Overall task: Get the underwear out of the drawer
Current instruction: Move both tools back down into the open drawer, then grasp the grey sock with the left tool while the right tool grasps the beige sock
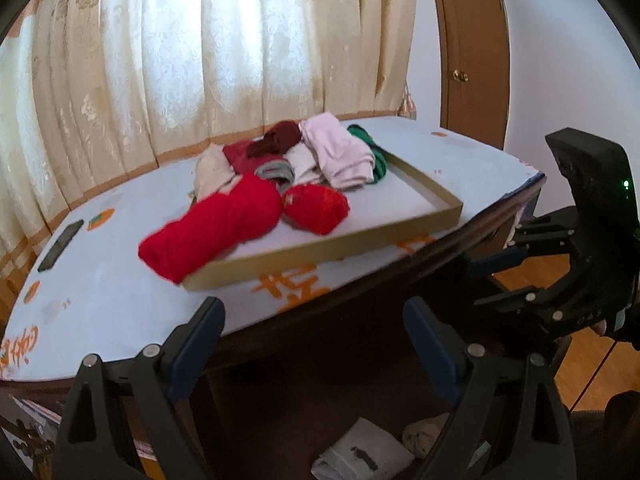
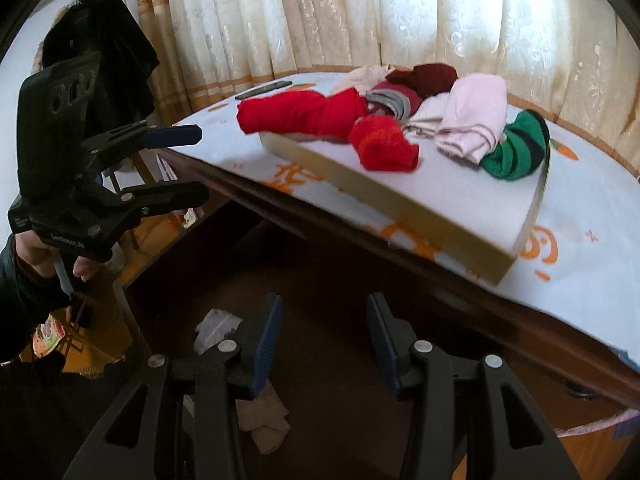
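A: Where do our fingers stand?

B: Our left gripper [image 1: 314,336] has its fingers [image 1: 200,332] spread wide with nothing between them. They hang over the near edge of the desk [image 1: 100,292], above the dark drawer opening below it. Our right gripper [image 2: 320,334] has its fingers [image 2: 266,336] apart too, though narrower, and they hold nothing either.

A: And the underwear?

B: Down in the drawer [image 2: 328,280], under the desk edge, we see pale folded pieces: a white piece [image 1: 362,456] near the left fingers and a beige piece [image 2: 262,420] just past the right ones. We touch neither.

A: What lies on the desk?

B: A shallow tray [image 1: 320,246] sits on the pale blue cloth with orange print. In it, toward its far left end, lies a heap of rolled clothes: a long red roll [image 1: 212,224] hanging over the tray's left rim, a red bundle [image 1: 318,208] beside it, then grey, dark red, pink [image 1: 340,152] and green [image 2: 518,148] ones farther back.

A: Anything else?

B: A dark phone [image 1: 60,246] lies at the far left of the desk. Cream curtains [image 1: 200,48] hang behind.
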A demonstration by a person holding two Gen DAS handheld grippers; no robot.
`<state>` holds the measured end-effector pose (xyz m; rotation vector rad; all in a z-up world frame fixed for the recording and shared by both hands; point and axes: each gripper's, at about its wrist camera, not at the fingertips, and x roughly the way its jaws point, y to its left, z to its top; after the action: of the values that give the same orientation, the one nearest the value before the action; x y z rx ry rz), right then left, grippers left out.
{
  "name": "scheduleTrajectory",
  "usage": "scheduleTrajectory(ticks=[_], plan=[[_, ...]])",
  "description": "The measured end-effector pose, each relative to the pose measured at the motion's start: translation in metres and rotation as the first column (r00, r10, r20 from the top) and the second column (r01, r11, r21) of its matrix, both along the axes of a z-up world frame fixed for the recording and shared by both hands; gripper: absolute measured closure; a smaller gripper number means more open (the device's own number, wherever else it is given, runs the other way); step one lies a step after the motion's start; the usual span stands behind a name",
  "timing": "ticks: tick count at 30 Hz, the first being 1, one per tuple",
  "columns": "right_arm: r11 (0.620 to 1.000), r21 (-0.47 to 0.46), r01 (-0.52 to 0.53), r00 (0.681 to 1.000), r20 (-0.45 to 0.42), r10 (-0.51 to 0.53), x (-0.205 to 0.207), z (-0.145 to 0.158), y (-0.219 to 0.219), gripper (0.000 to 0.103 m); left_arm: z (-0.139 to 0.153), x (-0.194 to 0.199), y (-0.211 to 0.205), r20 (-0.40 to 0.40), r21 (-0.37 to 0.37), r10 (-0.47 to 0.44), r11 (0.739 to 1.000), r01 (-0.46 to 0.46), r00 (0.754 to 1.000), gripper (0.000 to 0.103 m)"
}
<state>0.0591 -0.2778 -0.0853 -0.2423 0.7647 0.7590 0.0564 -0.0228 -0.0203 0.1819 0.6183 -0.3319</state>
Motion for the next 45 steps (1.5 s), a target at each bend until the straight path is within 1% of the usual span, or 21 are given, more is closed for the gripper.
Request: scheduleTrajectory(ticks=[7, 14, 20, 26, 28, 31, 33, 34, 37, 39, 41, 45], plan=[[1.0, -0.019, -0.013, 0.999, -0.033, 0.013, -0.008, -0.017, -0.003, 0.055, -0.015, -0.004, 0.005, -0.038, -0.016, 0.015, 1.0, -0.015, 0.999, 0.011], [0.993, -0.087, -0.074, 0.995, -0.079, 0.067, -0.018, -0.046, 0.004, 0.055, -0.037, -0.013, 0.009, -0.101, 0.011, 0.005, 1.0, -0.004, 0.995, 0.011], [0.982, -0.125, -0.139, 0.983, -0.136, 0.122, -0.018, -0.064, 0.012, 0.055, -0.057, -0.015, 0.01, -0.174, 0.056, -0.019, 0.998, 0.029, 0.984, 0.011], [0.958, -0.191, -0.216, 0.964, -0.198, 0.178, -0.015, -0.081, 0.021, 0.055, -0.077, -0.018, 0.003, -0.259, 0.126, -0.077, 0.986, 0.112, 0.963, 0.011], [0.952, -0.193, -0.24, 0.955, -0.224, 0.195, -0.014, -0.086, 0.024, 0.055, -0.087, -0.017, -0.001, -0.321, 0.136, -0.121, 0.976, 0.172, 0.939, 0.011], [0.939, -0.198, -0.282, 0.936, -0.272, 0.224, -0.012, -0.092, 0.031, 0.055, -0.097, -0.017, -0.006, -0.377, 0.156, -0.156, 0.961, 0.229, 0.913, 0.011], [0.932, -0.206, -0.297, 0.929, -0.29, 0.232, -0.009, -0.096, 0.035, 0.055, -0.102, -0.014, -0.007, -0.417, 0.148, -0.18, 0.954, 0.262, 0.891, 0.011], [0.929, -0.203, -0.311, 0.919, -0.313, 0.239, -0.007, -0.099, 0.037, 0.055, -0.105, -0.012, -0.005, -0.44, 0.135, -0.186, 0.953, 0.27, 0.879, 0.011], [0.919, -0.208, -0.334, 0.905, -0.344, 0.251, -0.003, -0.105, 0.043, 0.055, -0.11, -0.005, 0.0, -0.491, 0.097, -0.192, 0.957, 0.272, 0.85, 0.011], [0.912, -0.206, -0.355, 0.89, -0.374, 0.262, -0.001, -0.109, 0.047, 0.055, -0.115, -0.001, 0.003, -0.539, 0.059, -0.209, 0.957, 0.285, 0.816, 0.011], [0.906, -0.199, -0.373, 0.876, -0.398, 0.273, 0.0, -0.112, 0.05, 0.055, -0.12, 0.001, 0.003, -0.578, 0.038, -0.222, 0.954, 0.297, 0.785, 0.011], [0.898, -0.202, -0.392, 0.859, -0.431, 0.278, 0.003, -0.122, 0.059, 0.055, -0.129, 0.007, 0.006, -0.625, 0.023, -0.223, 0.953, 0.303, 0.749, 0.011]])
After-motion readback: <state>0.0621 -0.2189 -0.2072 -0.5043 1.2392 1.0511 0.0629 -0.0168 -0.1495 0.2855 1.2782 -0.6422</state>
